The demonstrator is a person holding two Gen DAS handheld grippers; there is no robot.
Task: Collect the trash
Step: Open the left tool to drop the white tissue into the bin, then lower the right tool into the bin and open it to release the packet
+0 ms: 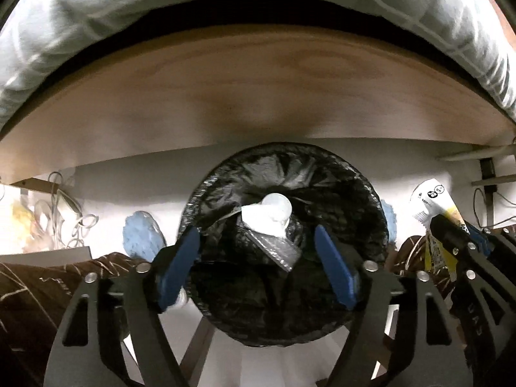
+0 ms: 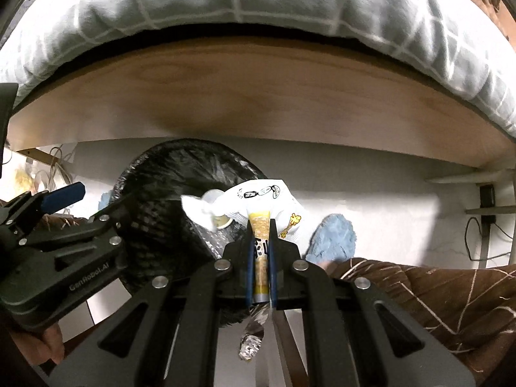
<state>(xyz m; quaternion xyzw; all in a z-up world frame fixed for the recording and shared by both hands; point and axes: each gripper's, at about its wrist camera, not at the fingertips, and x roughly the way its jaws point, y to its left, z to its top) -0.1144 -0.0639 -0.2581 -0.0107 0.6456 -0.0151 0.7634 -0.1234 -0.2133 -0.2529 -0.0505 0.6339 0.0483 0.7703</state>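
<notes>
A round bin lined with a black bag (image 1: 354,193) stands on the floor straight below my left gripper (image 1: 256,232), which is open with nothing between its blue pads. A crumpled white piece of trash (image 1: 267,216) and a clear plastic packet (image 1: 277,251) lie inside the bag. My right gripper (image 2: 261,225) is shut on a yellow and white snack wrapper (image 2: 261,193), held to the right of the bin (image 2: 167,167) near its rim. That wrapper (image 1: 429,200) and the right gripper (image 1: 448,225) also show at the right edge of the left wrist view.
A wooden bed board (image 1: 258,96) with pale checked bedding (image 1: 161,6) runs behind the bin. Blue fluffy slippers (image 1: 142,235) and a person's brown patterned trouser legs (image 2: 419,290) flank the bin. Loose cables (image 1: 64,206) lie at the left and a cable (image 2: 483,232) hangs at the right.
</notes>
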